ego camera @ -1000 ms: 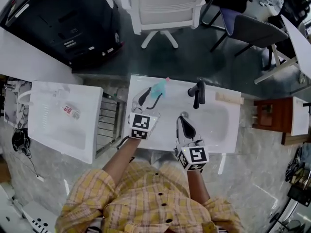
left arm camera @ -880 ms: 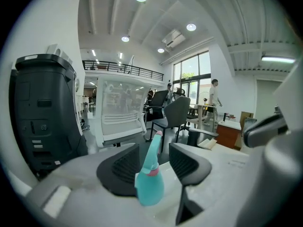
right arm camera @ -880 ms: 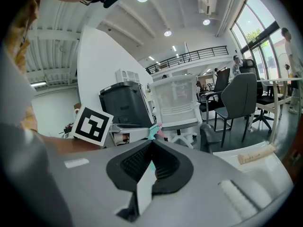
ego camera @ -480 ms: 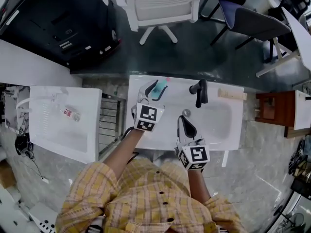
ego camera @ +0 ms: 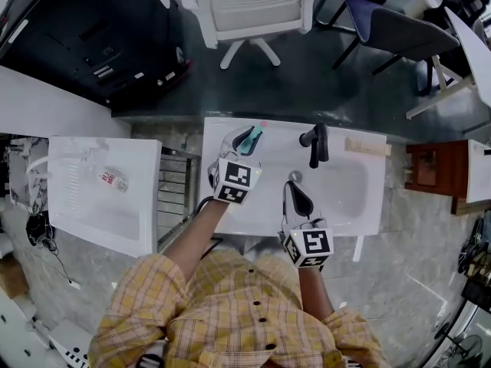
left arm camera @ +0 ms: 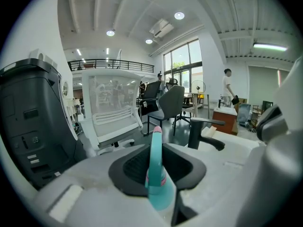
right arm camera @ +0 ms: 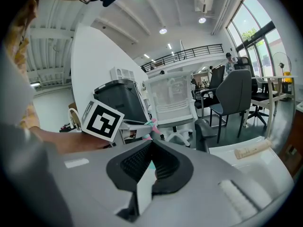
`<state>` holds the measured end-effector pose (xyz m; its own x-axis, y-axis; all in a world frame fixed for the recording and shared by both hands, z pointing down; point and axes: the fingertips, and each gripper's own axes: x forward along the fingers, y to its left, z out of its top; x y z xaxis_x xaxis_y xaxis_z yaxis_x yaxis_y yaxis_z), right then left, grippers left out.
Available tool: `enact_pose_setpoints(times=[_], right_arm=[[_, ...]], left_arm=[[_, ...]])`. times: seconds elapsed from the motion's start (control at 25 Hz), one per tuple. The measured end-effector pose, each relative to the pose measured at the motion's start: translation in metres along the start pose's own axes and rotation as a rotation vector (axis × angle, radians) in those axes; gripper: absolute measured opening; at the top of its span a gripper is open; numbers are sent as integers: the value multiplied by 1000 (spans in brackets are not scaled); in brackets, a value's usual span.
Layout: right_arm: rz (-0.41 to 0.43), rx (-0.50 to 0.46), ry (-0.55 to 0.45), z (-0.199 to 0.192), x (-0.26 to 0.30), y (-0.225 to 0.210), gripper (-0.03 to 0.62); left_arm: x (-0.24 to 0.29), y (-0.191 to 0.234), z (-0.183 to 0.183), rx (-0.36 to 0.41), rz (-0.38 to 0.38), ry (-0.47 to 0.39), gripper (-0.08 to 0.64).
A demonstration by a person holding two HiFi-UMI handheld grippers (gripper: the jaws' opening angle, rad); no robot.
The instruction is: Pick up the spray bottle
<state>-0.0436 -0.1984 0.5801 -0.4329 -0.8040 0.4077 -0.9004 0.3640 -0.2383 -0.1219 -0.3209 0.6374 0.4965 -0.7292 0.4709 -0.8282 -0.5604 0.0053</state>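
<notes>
- Head view: we see the left gripper point(ego camera: 239, 144) reaching over the left deck of the white basin point(ego camera: 345, 198). Its jaws now flank the spray bottle point(ego camera: 253, 135).
- A second ago this gripper sat short of the bottle with its jaws spread wide. It has since advanced until the bottle lies inside the gap.
- Left gripper view: we read the jaws as closing. The teal bottle, pink tip pointing away, stands between the dark pads, and both pads appear to meet its sides.
- The bottle appears to lie on the deck just left of the black faucet point(ego camera: 315, 144). We see no sign that it has left the surface or shifted from where it lay.
- The right gripper point(ego camera: 296, 198) has kept its place near the front rim of the basin, apart from the bottle. Its own view shows the jaws drawn together with nothing between them.
- Meaning for the task: we judge the approach complete and the grasp in progress. The lift is not yet done.
- We expect the next move to need a firm clamp before any upward motion. A smooth plastic body could slip or pivot if it is raised while the grip is only partial.
- We judge the right gripper to have no part in this step.
</notes>
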Motion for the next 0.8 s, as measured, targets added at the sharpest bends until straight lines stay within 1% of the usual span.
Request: enact_pose_setpoints(times=[0.2, 0.36, 0.64, 0.8], right_arm=[[5, -5, -9, 1, -2, 0, 2], [8, -7, -16, 3, -8, -4, 2], [20, -5, -48, 17, -21, -8, 2], [27, -20, -64, 27, -28, -11, 2]], left_arm=[[-6, 1, 3, -8, 16, -6, 75], [-14, 1, 15, 4, 30, -16, 74], [-34, -2, 36, -39, 62, -49, 72], [-49, -4, 52, -68, 87, -85, 72]])
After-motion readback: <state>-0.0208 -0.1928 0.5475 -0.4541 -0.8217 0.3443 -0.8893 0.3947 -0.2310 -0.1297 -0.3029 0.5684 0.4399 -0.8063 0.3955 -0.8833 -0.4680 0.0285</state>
